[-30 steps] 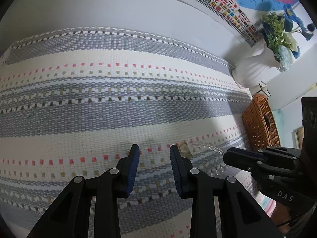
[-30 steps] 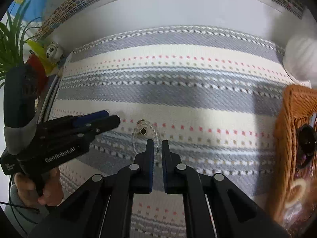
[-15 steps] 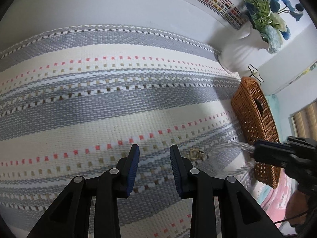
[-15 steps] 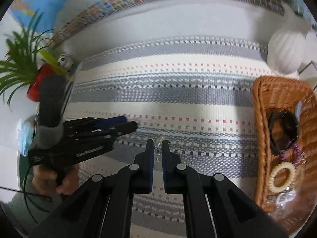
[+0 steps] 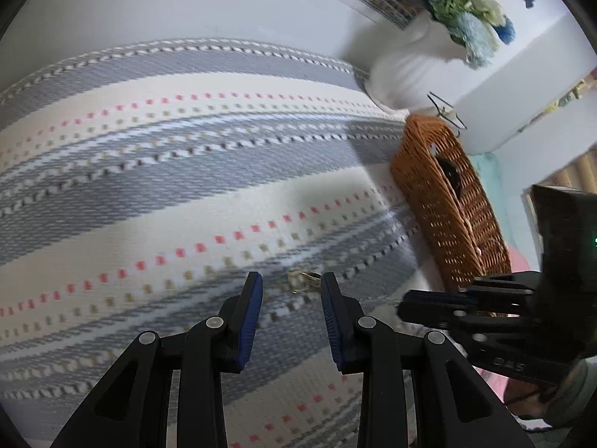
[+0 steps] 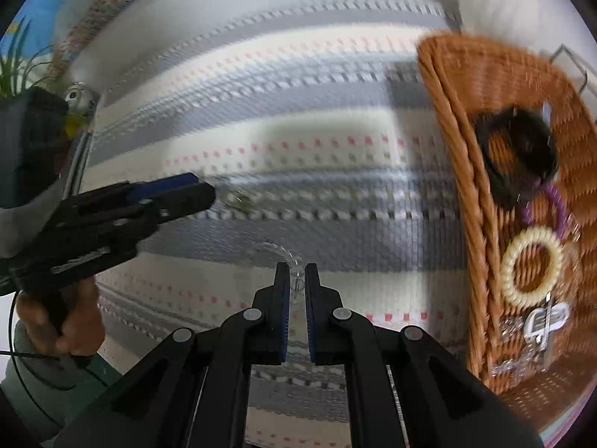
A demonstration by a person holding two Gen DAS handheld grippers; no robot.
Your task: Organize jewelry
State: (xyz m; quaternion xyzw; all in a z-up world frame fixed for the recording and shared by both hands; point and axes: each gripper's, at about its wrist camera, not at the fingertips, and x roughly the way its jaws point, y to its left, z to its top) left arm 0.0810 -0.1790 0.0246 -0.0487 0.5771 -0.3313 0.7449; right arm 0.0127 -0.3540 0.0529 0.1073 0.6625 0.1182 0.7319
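Note:
My right gripper (image 6: 297,280) is shut on a clear beaded bracelet (image 6: 278,252) and holds it above the striped cloth, left of the wicker basket (image 6: 451,119). A small gold charm (image 6: 238,199) dangles from the bracelet's far end; it also shows in the left wrist view (image 5: 304,278), between the left fingertips. My left gripper (image 5: 291,291) is open and empty over the cloth. The right gripper (image 5: 440,304) shows in the left wrist view beside the basket (image 5: 429,186). The basket holds a black band (image 6: 518,156), a purple bracelet (image 6: 559,205), a cream coil ring (image 6: 531,272) and silver pieces.
A striped woven cloth (image 5: 149,186) covers the table. A white vase (image 5: 403,71) with blue and green flowers stands behind the basket. A green plant (image 6: 15,71) and a small figurine (image 6: 76,95) stand at the left edge. A flag-bordered map hangs on the wall.
My right gripper has lifted the bracelet off the cloth and carried it right, toward the basket. My left gripper has turned right to follow it.

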